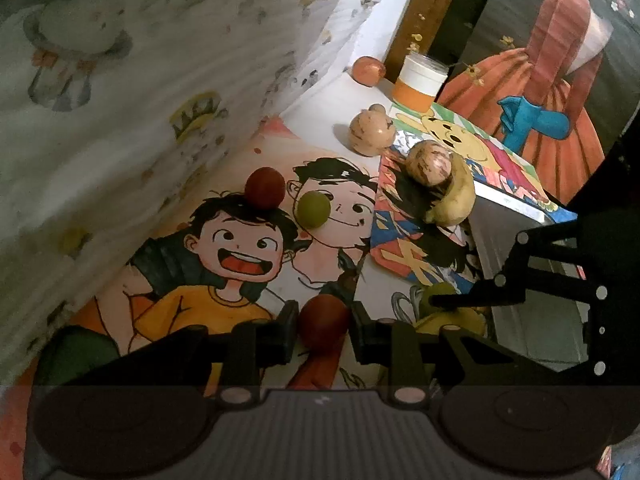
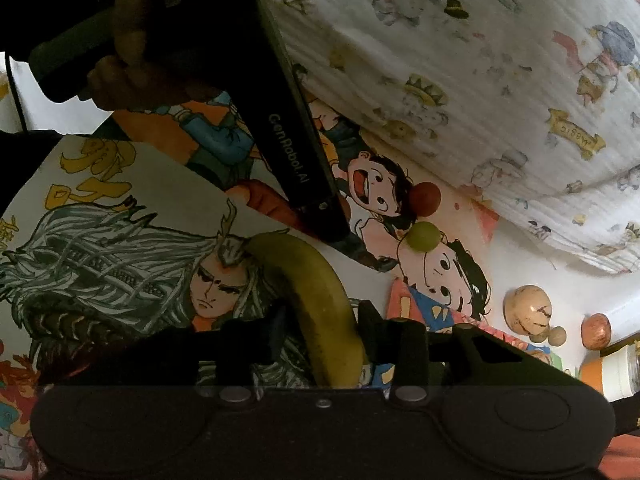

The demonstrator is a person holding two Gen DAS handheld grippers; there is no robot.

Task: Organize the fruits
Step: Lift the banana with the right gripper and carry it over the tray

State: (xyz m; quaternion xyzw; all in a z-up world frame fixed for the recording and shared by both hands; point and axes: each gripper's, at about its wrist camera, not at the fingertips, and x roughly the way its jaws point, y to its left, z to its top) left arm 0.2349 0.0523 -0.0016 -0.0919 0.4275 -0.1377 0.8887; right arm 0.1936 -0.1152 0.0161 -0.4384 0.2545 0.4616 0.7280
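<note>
My left gripper point(image 1: 324, 326) is shut on a dark red round fruit point(image 1: 323, 322), held just above the cartoon poster. My right gripper point(image 2: 320, 332) is shut on a green-yellow banana point(image 2: 312, 296); it also shows at the right of the left wrist view point(image 1: 452, 300). On the poster lie a second red fruit point(image 1: 265, 187) and a green round fruit point(image 1: 314, 209), touching or nearly so. Farther back are a second banana point(image 1: 456, 196) with a mottled tan fruit point(image 1: 428, 162) on it, another tan fruit point(image 1: 372, 130), and an orange-red fruit point(image 1: 368, 71).
A white and orange jar point(image 1: 420, 80) stands at the back beside a wooden post point(image 1: 428, 4). A printed white cloth point(image 1: 140, 100) rises along the left. Drawings point(image 1: 460, 140) cover the surface. The left gripper's body point(image 2: 296, 148) crosses the right wrist view.
</note>
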